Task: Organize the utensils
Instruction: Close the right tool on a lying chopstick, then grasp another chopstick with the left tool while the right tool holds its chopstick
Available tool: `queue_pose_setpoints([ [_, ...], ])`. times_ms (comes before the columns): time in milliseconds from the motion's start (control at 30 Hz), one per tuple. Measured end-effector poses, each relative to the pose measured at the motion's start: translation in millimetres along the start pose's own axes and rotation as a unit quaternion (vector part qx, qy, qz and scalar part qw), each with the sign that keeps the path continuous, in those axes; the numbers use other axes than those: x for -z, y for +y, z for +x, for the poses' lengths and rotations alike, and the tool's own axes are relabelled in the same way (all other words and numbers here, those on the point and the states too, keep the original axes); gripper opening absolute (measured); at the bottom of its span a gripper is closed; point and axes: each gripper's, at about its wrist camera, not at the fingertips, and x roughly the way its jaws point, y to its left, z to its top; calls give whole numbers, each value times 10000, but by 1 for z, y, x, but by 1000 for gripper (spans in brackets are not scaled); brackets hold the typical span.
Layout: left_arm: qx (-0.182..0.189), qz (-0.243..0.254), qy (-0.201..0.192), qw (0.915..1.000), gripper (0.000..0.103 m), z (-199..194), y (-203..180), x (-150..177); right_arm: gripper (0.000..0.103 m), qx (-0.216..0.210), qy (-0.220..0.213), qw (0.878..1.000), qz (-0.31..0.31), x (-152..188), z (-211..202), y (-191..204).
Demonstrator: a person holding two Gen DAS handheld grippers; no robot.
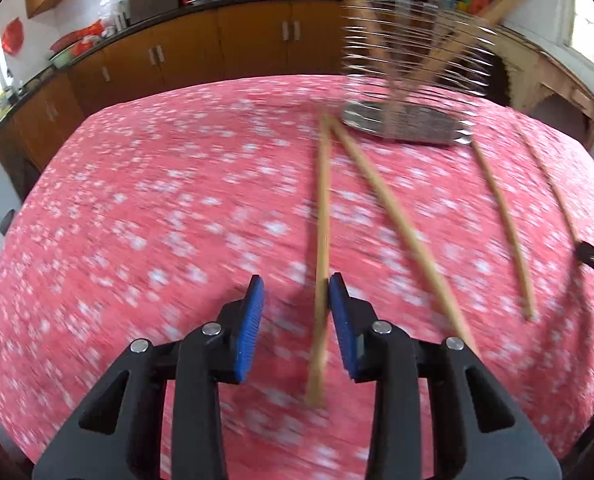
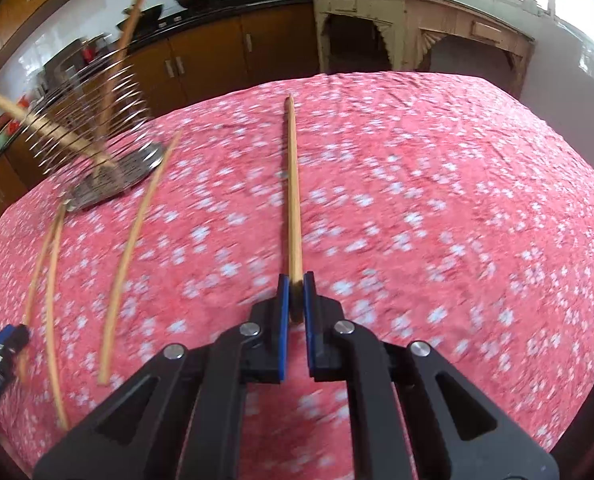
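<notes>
Right now my right gripper (image 2: 296,296) is clenched on a chopstick (image 2: 292,184), which runs straight ahead from between the fingers (image 2: 283,312) over the red floral table (image 2: 437,208). My left gripper (image 1: 296,304) is released, fingers (image 1: 253,320) spread; a second chopstick (image 1: 321,248) lies between them, close against the right-hand pad, though blur keeps me from telling whether they touch. Just right of that gripper lies another chopstick (image 1: 401,224), its far tip meeting the second one's ahead of the fingers. Further right lies a fourth (image 1: 505,224). Ahead and to the right stands a wire holder (image 1: 409,80) with wooden sticks (image 1: 473,28) leaning inside.
</notes>
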Motion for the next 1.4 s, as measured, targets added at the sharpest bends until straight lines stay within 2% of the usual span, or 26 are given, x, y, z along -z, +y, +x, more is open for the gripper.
queue_pose_setpoints([
  [233, -267, -152, -6, 9995, 37, 16, 48, -18, 8, 212, -66, 9997, 86, -16, 11, -24],
  [333, -196, -67, -119, 9997, 39, 16, 57, -16, 8, 191, -117, 9997, 102, -19, 16, -29],
  [400, -120, -41, -179, 9998, 52, 15, 59, -14, 8, 170, -119, 9997, 110, -19, 16, -29],
  [567, 104, -17, -89, 9999, 73, 21, 61, -13, 8, 169, -117, 9997, 112, -19, 17, -31],
  [800, 95, -90, -16, 9999, 87, 22, 63, -11, 9, 63, -123, 9997, 201, -17, 16, -32],
  [1233, 120, 10, 84, 9999, 100, 34, 59, -13, 11, 59, -124, 9998, 162, -17, 16, -32],
  [1400, 168, 151, 88, 9997, 101, 28, 51, -10, 11, 51, -122, 9998, 167, -17, 15, -33],
])
